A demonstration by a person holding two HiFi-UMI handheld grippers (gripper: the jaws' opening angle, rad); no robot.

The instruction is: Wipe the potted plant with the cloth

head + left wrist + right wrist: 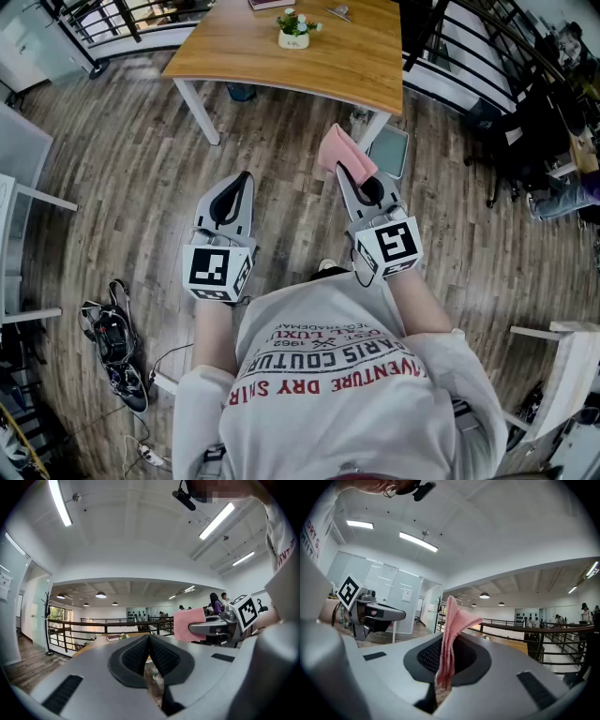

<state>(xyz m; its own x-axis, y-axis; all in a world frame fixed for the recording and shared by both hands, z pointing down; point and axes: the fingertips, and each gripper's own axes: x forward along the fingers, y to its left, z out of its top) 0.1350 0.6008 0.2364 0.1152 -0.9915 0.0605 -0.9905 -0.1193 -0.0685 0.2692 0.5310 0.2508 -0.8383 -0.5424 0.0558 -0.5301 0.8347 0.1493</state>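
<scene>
The right gripper (349,172), centre frame, pinches a pink ribbed cloth (337,150), its free end soft and floppy. The left gripper (244,180) beside it is closed on nothing. The potted plant (294,27) (small, leafy, pale pot) sits well apart on the wooden table (366,66) at the top. Best approach first, keep the pinch firm, stroke the leaves lightly: the pot may tip.

Pink cloth (451,627) pinched upright — potted plant (293,30) well apart

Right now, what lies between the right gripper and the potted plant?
Head view: beyond its pink cloth, only wood-plank floor and bare wooden tabletop separate the right gripper from the white-potted plant.
</scene>
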